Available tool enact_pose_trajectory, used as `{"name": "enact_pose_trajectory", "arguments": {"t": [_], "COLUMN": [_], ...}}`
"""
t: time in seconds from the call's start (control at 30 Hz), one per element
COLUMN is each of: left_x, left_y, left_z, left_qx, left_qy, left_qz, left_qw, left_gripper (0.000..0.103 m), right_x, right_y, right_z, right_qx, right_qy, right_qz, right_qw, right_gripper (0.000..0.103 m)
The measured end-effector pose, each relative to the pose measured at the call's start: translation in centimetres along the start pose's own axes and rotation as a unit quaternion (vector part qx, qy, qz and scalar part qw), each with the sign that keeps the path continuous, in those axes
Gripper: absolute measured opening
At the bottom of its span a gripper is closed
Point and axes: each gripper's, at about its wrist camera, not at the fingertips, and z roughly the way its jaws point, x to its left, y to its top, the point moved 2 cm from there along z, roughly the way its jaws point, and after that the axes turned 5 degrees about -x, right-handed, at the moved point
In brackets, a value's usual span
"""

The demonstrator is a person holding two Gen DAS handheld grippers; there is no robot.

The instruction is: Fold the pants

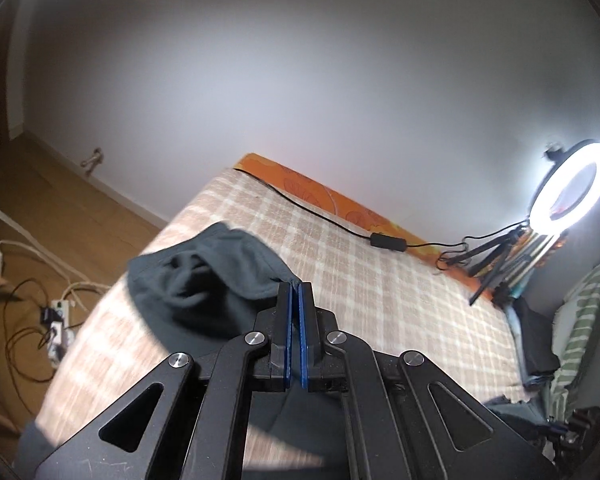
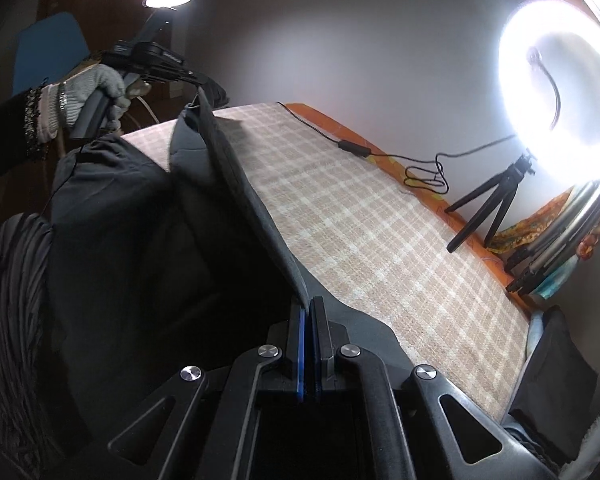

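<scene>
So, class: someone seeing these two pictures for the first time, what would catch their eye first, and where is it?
The glaring ring light on its tripod at the right, by the wall. Next, the dark pants, stretched in the air over the checked bed cover, one edge pinched in the right tongs near the camera, the other in the left tongs. Cables and a power strip litter the wooden floor left of the bed.

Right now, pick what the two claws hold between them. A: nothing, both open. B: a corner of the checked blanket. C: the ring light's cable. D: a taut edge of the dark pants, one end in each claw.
D: the pants edge runs taut from the right claw up to the left claw, both shut on it.
</scene>
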Motion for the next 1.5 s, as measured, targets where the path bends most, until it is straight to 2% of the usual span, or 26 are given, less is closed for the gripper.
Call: {"name": "enact_pose_trajectory", "arguments": {"t": [0.23,0.37,0.43,0.5,0.57,0.63,0.73,0.77,0.8,0.9,1.0,1.1,1.17,1.23,1.27,1.3,1.33,1.4,1.5], "left_x": [3.4,5.9,6.6,6.8,6.7,5.7,3.2,3.1,2.4,0.5,-0.4,0.1,0.8,1.6,2.1,2.4,3.0,4.3,5.2], "left_y": [-5.6,-9.2,-10.7,-11.3,-10.8,-9.9,-8.9,-8.7,-8.5,-8.2,-8.4,-8.8,-8.8,-8.5,-8.3,-8.1,-7.7,-6.8,-5.2], "left_z": [-6.8,-9.3,-9.9,-10.0,-9.6,-8.9,-6.5,-6.0,-5.0,-1.3,2.2,4.6,5.5,5.6,5.4,5.4,5.2,4.4,1.1], "left_qx": [-0.007,0.008,0.018,0.029,0.034,0.038,0.057,0.06,0.065,0.091,0.118,0.141,0.143,0.127,0.118,0.114,0.112,0.102,0.057], "left_qy": [0.011,0.014,0.024,0.031,0.027,0.028,0.041,0.047,0.058,0.061,0.092,0.114,0.13,0.122,0.124,0.125,0.102,0.08,0.053], "left_qz": [-0.021,-0.057,-0.053,-0.039,-0.035,-0.01,0.053,0.061,0.071,0.107,0.141,0.143,0.139,0.128,0.124,0.121,0.105,0.058,0.01], "left_qw": [0.9997,0.9982,0.9981,0.9984,0.9984,0.9988,0.9961,0.9952,0.9936,0.9882,0.9786,0.973,0.9714,0.976,0.9774,0.9781,0.9828,0.9899,0.9969], "left_gripper": [0.001,0.001,0.001,0.001,0.002,0.005,0.032,0.053,0.061,0.061,0.061,0.061,0.061,0.05,0.025,0.014,0.012,0.009,0.009], "right_x": [3.4,4.9,5.5,5.8,5.9,6.1,6.2,6.1,6.2,6.1,6.0,5.9,5.7,5.4,5.2,5.0,4.8,4.6,3.9], "right_y": [-1.5,-3.3,-4.2,-5.0,-5.6,-5.7,-5.6,-5.5,-5.5,-5.4,-5.5,-5.6,-5.7,-5.8,-5.8,-5.8,-5.8,-5.7,-5.4], "right_z": [-2.8,-3.4,-3.7,-3.7,-3.5,-3.3,-2.8,-2.7,-2.6,-2.3,-2.0,-1.9,-1.8,-1.7,-1.6,-1.5,-1.3,-1.1,-1.0], "right_qx": [0.01,0.032,0.041,0.053,0.061,0.062,0.064,0.065,0.065,0.066,0.069,0.07,0.07,0.069,0.07,0.07,0.07,0.07,0.067], "right_qy": [0.011,0.019,0.023,0.024,0.022,0.02,0.018,0.017,0.016,0.017,0.015,0.012,0.009,0.006,0.004,0.002,-0.001,-0.009,-0.026], "right_qz": [-0.021,-0.02,-0.019,-0.016,-0.013,-0.009,-0.007,-0.005,-0.004,0.001,0.002,0.002,0.005,0.009,0.012,0.014,0.016,0.019,0.024], "right_qw": [1.0,0.999,0.999,0.998,0.998,0.998,0.998,0.998,0.998,0.998,0.998,0.997,0.997,0.998,0.997,0.997,0.997,0.997,0.997], "right_gripper": [0.0,0.0,0.0,0.0,0.0,0.0,0.0,0.0,0.0,0.0,0.0,0.0,0.0,0.0,0.0,0.0,0.0,0.0,0.0]}}
